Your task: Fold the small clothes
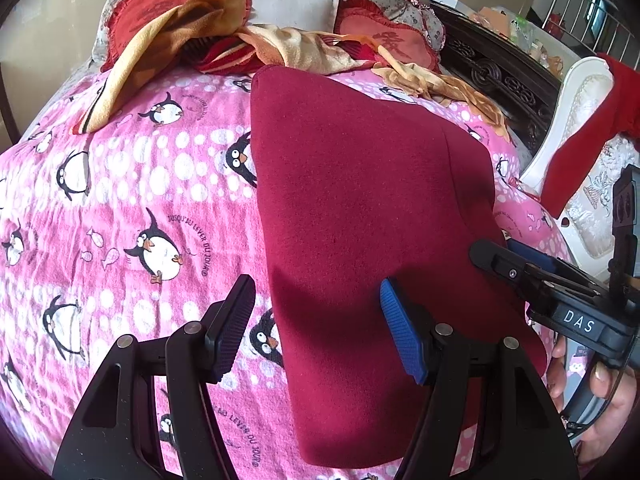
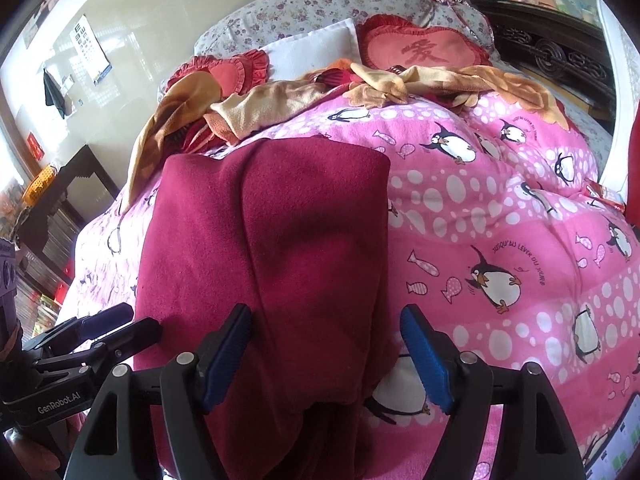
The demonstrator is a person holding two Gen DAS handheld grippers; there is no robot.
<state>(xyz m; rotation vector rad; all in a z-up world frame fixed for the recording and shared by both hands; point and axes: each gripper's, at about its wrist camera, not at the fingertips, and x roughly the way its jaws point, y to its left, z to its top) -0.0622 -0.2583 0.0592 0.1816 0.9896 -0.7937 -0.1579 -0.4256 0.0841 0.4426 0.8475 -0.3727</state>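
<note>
A dark red garment (image 1: 360, 200) lies folded lengthwise on the pink penguin bedcover (image 1: 120, 200). It also shows in the right wrist view (image 2: 272, 240). My left gripper (image 1: 316, 328) is open, straddling the garment's left near edge, holding nothing. My right gripper (image 2: 326, 356) is open over the garment's near right edge, with cloth lying between the fingers. The right gripper also shows in the left wrist view (image 1: 504, 252) at the garment's right edge. The left gripper shows in the right wrist view (image 2: 120, 324) by the garment's left edge.
Orange and red blankets (image 1: 208, 20) and heart-shaped red pillows (image 1: 384, 40) are piled at the bed's head. A dark carved bed frame (image 1: 500, 72) and a white chair with red cloth (image 1: 588, 120) stand to the right. A dark shelf (image 2: 60, 200) stands left.
</note>
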